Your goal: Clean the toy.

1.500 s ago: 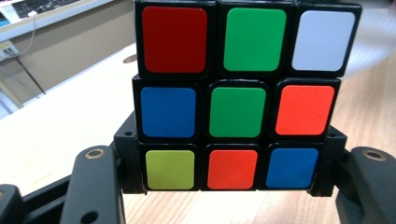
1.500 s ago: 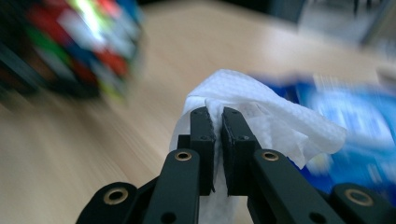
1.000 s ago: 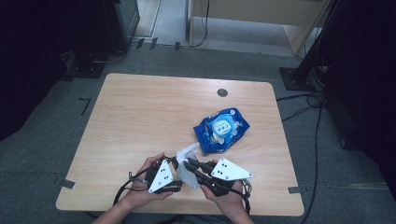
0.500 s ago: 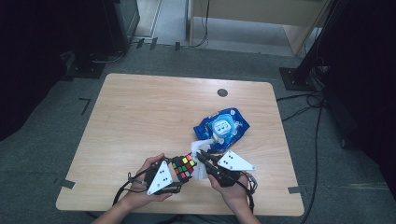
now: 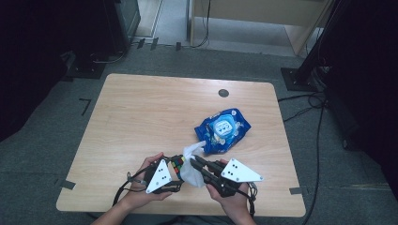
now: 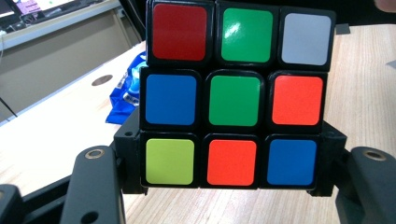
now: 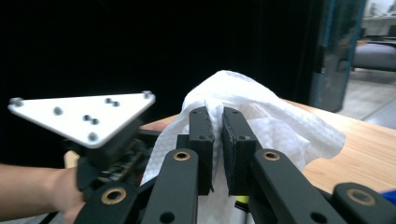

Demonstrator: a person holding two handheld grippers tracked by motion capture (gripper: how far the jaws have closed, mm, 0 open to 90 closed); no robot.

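While wiping is under way, status as follows:
Left gripper (image 5: 174, 174): jaws clamped on puzzle cube (image 6: 236, 95), held at table's 6 o'clock edge.
Right gripper (image 7: 217, 135): jaws pinched tight on white wet wipe (image 7: 261, 119), pressed against cube from 3 o'clock.
Wipe pack (image 5: 222, 130): blue, at 1 o'clock of cube, a sheet poking out.
Done: wipe pulled, cube lifted.
Left: prob. remaining faces; can't tell which are clean.

Lab or studio space, lone wooden table (image 5: 141, 112), grey carpet (image 5: 47, 154), floor cables (image 5: 319, 122), stand bases (image 5: 300, 77)

Scrambled cube (image 6: 233, 95) upright, white wipe (image 5: 192, 169) touching
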